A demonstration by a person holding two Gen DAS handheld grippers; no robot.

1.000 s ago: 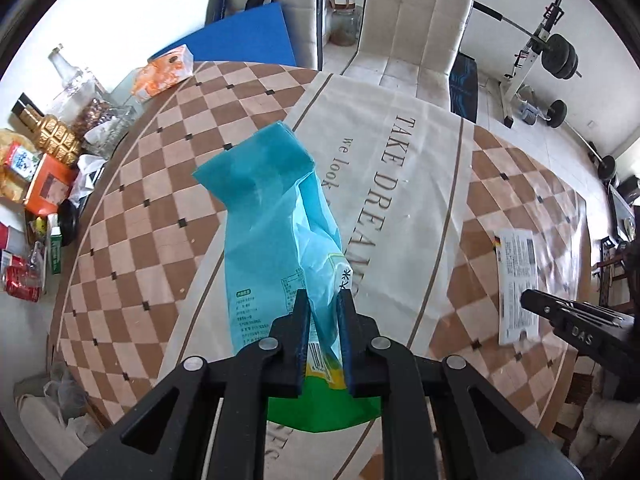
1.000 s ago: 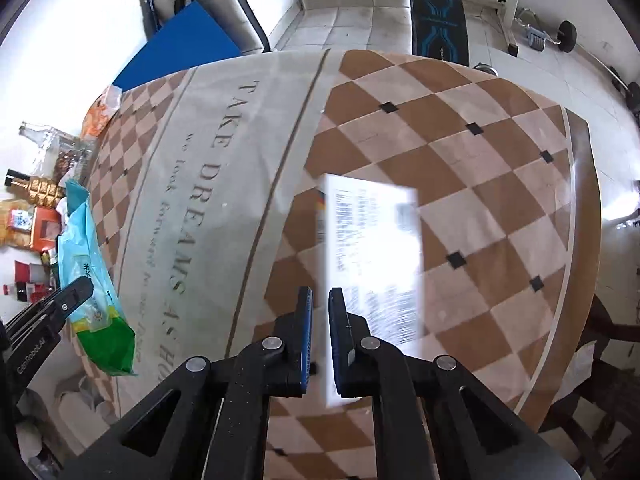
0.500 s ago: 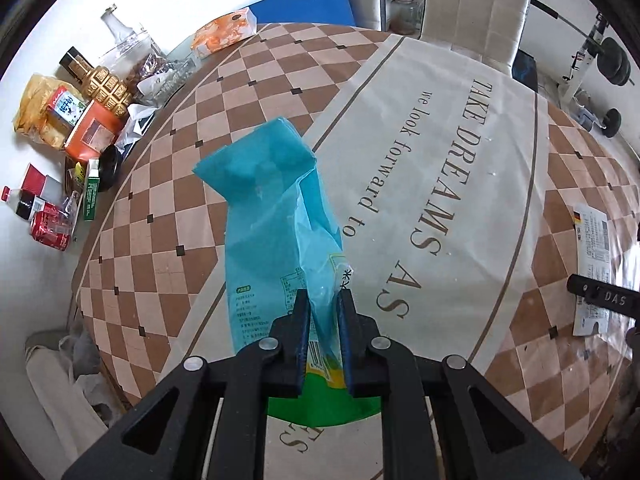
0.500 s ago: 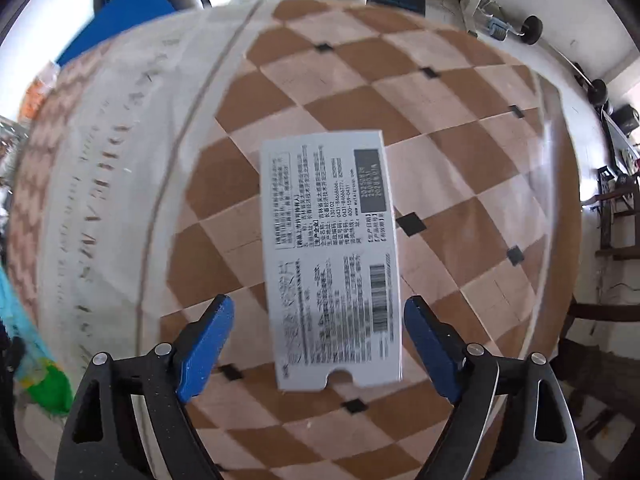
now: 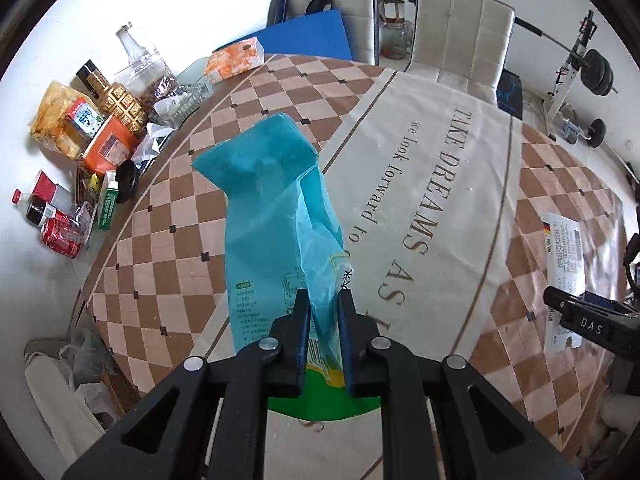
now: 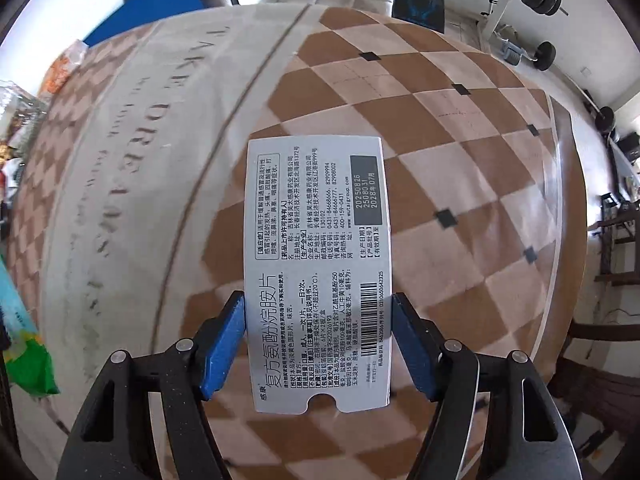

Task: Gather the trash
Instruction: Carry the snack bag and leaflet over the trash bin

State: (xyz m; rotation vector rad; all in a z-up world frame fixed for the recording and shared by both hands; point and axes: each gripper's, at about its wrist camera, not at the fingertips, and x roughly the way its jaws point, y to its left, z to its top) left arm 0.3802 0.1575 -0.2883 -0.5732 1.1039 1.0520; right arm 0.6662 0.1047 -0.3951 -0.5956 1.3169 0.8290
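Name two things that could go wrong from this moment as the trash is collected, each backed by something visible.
1. The box lies flat on the table, and the open right tongs straddle its full width. Closing may only buckle the thin card or slide over it.
2. The left tongs pinch the bag near its bottom only, so its limp top may snag or slip out.

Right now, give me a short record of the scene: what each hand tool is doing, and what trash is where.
left gripper: jaws shut on blue-green plastic bag, lifted above the table
right gripper: jaws open on either side of white medicine box
medicine box: lying flat on checkered tablecloth
off the table's far-left edge: red cans, orange box
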